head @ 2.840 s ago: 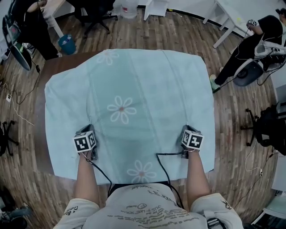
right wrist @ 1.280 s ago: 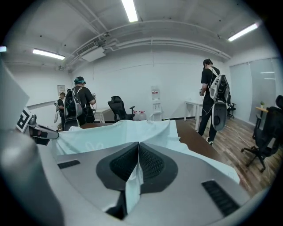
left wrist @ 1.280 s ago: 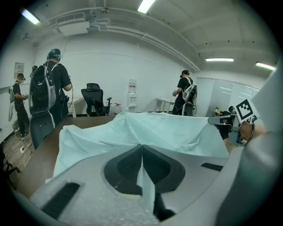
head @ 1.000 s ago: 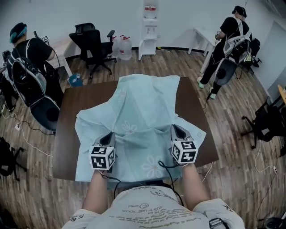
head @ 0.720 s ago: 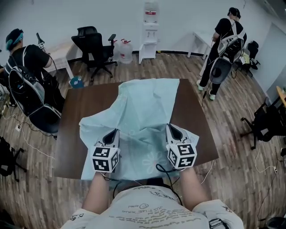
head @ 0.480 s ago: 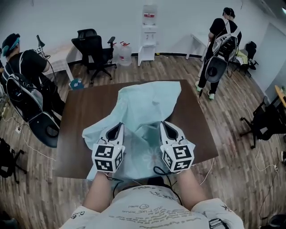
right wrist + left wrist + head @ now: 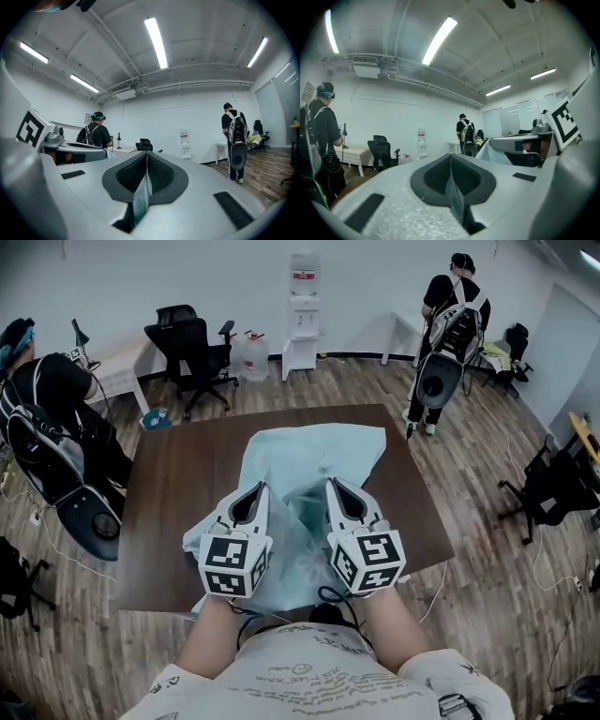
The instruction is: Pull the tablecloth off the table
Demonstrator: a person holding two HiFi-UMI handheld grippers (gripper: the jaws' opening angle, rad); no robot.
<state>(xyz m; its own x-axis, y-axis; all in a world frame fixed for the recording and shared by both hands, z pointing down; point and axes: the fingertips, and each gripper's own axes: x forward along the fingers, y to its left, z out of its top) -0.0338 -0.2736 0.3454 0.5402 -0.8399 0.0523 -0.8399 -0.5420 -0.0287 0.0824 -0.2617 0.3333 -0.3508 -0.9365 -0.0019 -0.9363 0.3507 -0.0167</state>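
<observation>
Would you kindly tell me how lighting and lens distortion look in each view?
Head view: strong fisheye bending, dim corners, tablecloth evenly lit. Left gripper view: ceiling light blown out, black round vignette. Right gripper view: the same glare and vignette.

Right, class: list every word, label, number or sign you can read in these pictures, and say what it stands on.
Nothing here can actually be read.
On the shirt: lines of print, too blurred to read.
On the water dispenser: a red label, too small to read.
On the wall notice: too blurred to read.
On the cubes of the left gripper and right gripper: black-and-white square markers, no words.
</observation>
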